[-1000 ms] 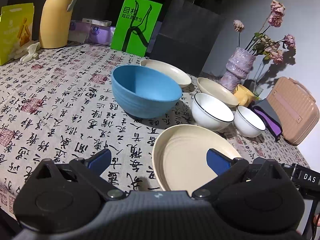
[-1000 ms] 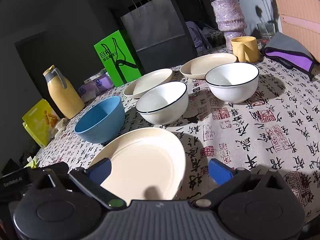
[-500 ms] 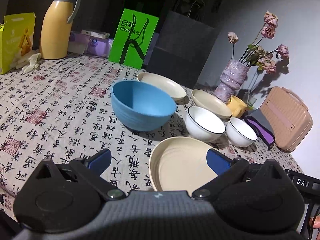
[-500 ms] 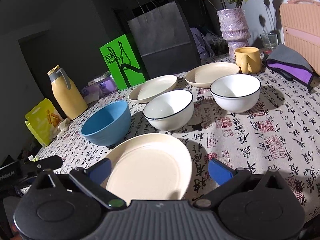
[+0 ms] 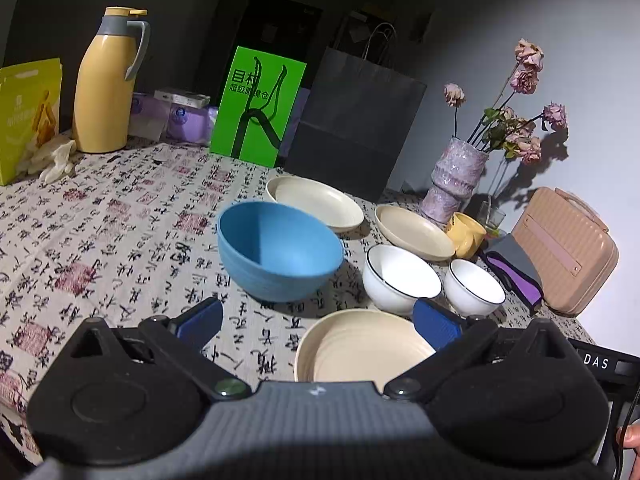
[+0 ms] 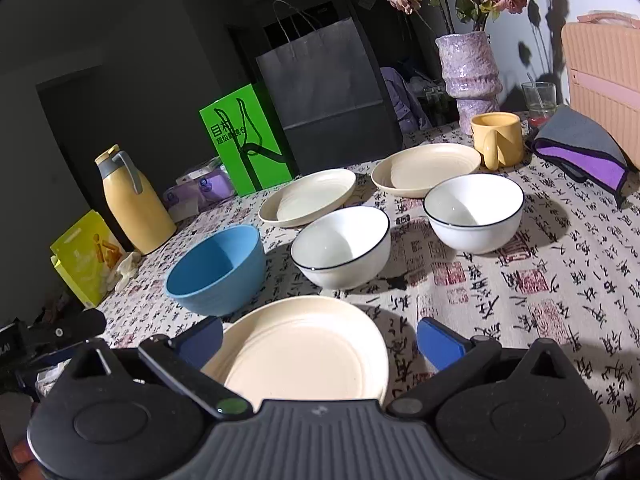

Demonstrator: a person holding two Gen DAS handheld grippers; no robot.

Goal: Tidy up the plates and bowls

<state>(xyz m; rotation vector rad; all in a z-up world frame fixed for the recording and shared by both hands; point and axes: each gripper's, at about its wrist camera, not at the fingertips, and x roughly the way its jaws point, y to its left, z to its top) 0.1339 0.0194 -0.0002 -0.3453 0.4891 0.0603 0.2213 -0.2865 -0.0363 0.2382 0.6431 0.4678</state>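
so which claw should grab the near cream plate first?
Probably the right claw: open, with the near cream plate centred between its fingers. For the left claw, also open, the plate sits off toward its right finger.

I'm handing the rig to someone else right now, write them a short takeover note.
Left gripper open, holding nothing. Right gripper open, holding nothing, over the near cream plate.
On the table: blue bowl, two white bowls, two more cream plates farther back, all separate.
Done: nothing stacked.
Left: gather the plates together, the bowls together.
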